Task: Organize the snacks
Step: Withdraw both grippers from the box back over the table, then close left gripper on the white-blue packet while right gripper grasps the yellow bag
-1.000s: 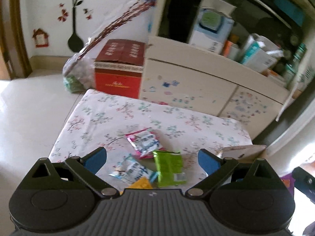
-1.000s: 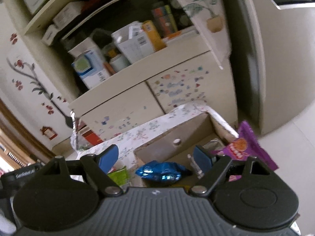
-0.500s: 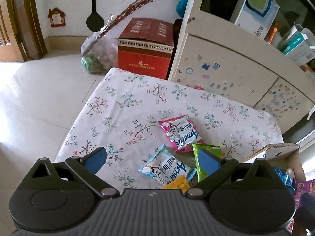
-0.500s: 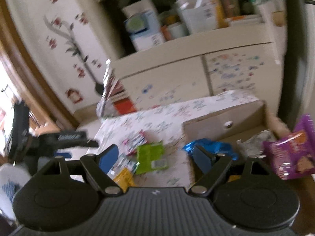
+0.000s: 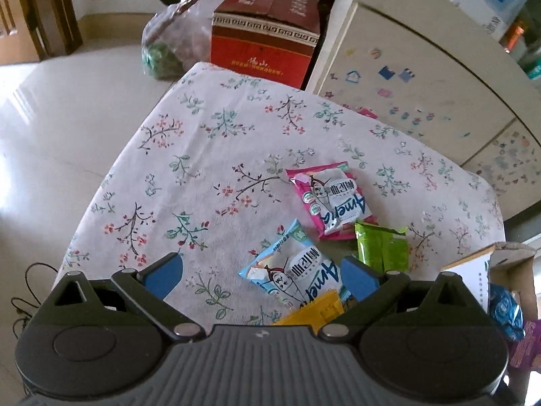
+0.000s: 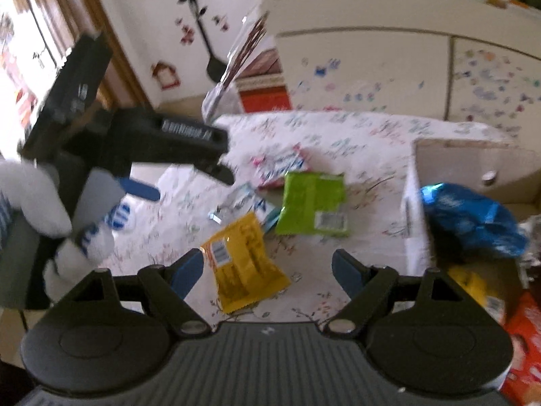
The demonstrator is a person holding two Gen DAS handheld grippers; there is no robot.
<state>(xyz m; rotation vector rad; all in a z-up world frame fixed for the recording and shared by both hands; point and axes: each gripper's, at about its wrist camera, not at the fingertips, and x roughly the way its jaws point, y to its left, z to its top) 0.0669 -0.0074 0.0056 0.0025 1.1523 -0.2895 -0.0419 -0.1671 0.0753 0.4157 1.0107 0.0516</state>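
Several snack packets lie on the floral tablecloth (image 5: 203, 155): a pink one (image 5: 329, 199), a light-blue one (image 5: 294, 277), a green one (image 5: 382, 248) and a yellow one (image 5: 314, 311). My left gripper (image 5: 260, 275) hangs open just above the light-blue packet, touching nothing. My right gripper (image 6: 267, 270) is open over the yellow packet (image 6: 243, 264), with the green packet (image 6: 312, 203) and pink packet (image 6: 280, 165) beyond it. A gloved hand (image 6: 84, 230) carries the left gripper (image 6: 192, 186) at the left of the right wrist view.
An open cardboard box (image 6: 473, 165) stands at the table's right end with a blue foil bag (image 6: 473, 220) and other packets inside. Behind the table are a stickered cabinet (image 5: 422, 77), a red carton (image 5: 267, 37) and a plastic bag (image 5: 165, 50) on the floor.
Both grippers have tipped down and sunk toward the table. The right one swung left from the cardboard box to over the loose packets. Neither has changed its opening.
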